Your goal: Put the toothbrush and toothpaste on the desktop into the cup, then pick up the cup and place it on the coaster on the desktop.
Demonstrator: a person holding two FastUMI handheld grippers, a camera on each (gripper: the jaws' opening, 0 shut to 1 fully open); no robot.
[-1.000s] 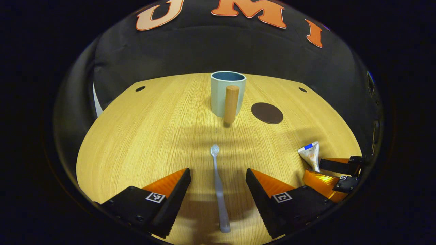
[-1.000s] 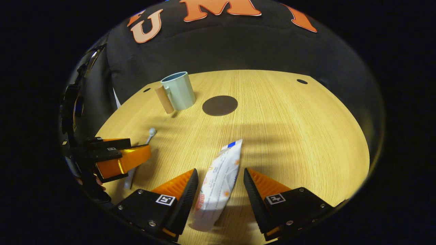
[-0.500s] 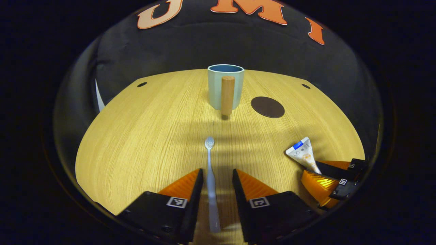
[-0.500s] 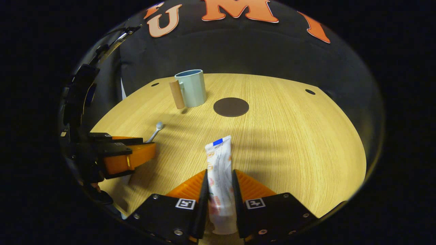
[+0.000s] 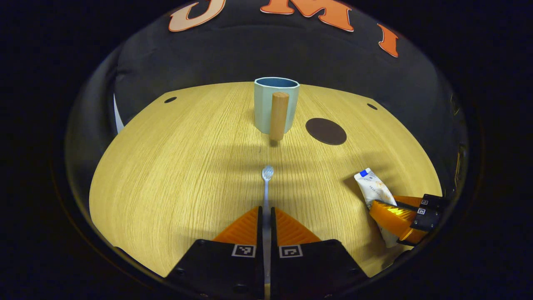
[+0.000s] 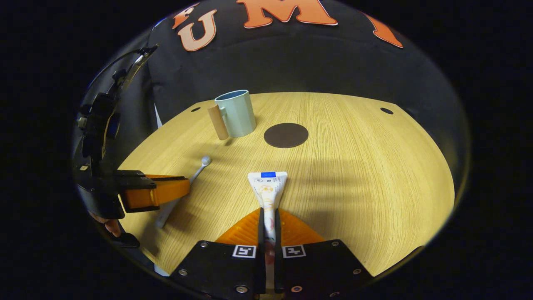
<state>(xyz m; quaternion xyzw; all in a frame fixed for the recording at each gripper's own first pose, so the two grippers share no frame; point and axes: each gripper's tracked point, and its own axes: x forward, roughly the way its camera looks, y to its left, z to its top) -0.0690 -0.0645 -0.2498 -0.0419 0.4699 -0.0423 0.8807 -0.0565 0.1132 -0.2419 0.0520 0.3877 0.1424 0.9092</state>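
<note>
My left gripper [image 5: 266,209] is shut on the handle of a pale toothbrush [image 5: 267,179], whose head points toward the cup. The light blue cup [image 5: 276,104] with its wooden handle [image 5: 278,116] stands upright at the far middle of the table. A dark round coaster [image 5: 326,131] lies to its right. In the right gripper view, my right gripper [image 6: 269,211] is shut on the white toothpaste tube [image 6: 267,186], its flat crimped end pointing ahead. The left gripper [image 6: 183,188] holds the toothbrush [image 6: 199,168] at the left there. The right gripper [image 5: 377,207] and toothpaste tube [image 5: 372,187] sit at the right in the left gripper view.
The wooden table [image 5: 179,158] has small dark holes near its far corners [image 5: 170,100] [image 5: 372,106]. In the right gripper view the cup [image 6: 235,112] and coaster [image 6: 286,135] lie ahead, and a hand [image 6: 109,226] holds the left gripper at the left edge.
Both grippers went from wide open to shut: the left closed on the toothbrush handle, the right on the toothpaste tube, which turned to point straight ahead.
</note>
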